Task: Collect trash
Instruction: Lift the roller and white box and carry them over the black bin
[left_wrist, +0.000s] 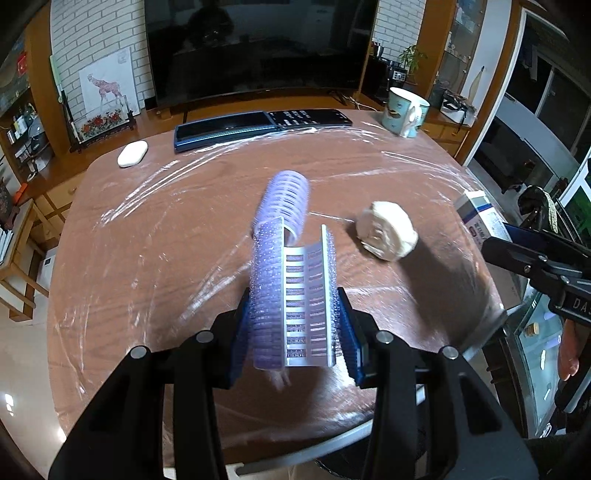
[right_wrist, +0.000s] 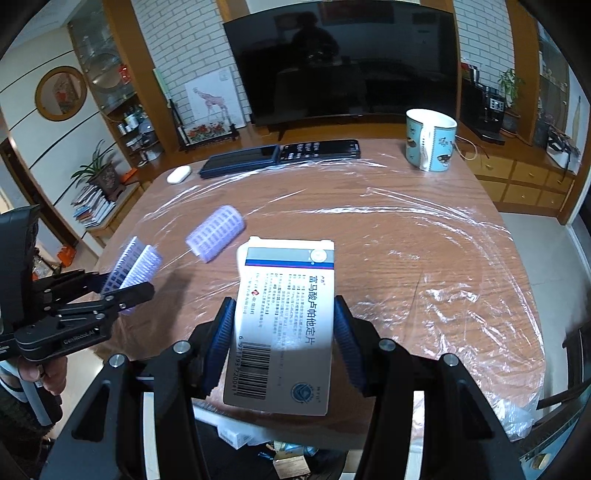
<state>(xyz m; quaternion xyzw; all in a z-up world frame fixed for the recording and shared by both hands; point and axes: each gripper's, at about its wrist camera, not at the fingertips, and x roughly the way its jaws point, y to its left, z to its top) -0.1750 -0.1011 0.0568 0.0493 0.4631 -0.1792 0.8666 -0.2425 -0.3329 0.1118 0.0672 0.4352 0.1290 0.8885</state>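
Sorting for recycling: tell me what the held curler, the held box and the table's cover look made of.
Held curler: likely thin slotted metal, bright sheen, under fuzzy purple gripping fabric.
Box: printed paperboard, matte, crisp folded edges.
Table cover: clear plastic film, wrinkled and glossy.

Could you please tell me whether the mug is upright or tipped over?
Upright: the mug stands on its base, open rim facing up.

Dim indoor light, cool and bluish in both views. Glare streaks across the plastic film (left_wrist: 388, 162) on the table (right_wrist: 369, 236), brightest toward the far edge. The dark television (right_wrist: 343, 62) mirrors a faint silhouette. Soft shadows sit beneath the medicine box (right_wrist: 284, 325). Heavy fisheye bending curves the walls; corners go black. The hair roller (left_wrist: 291, 295) up close looks slightly soft.
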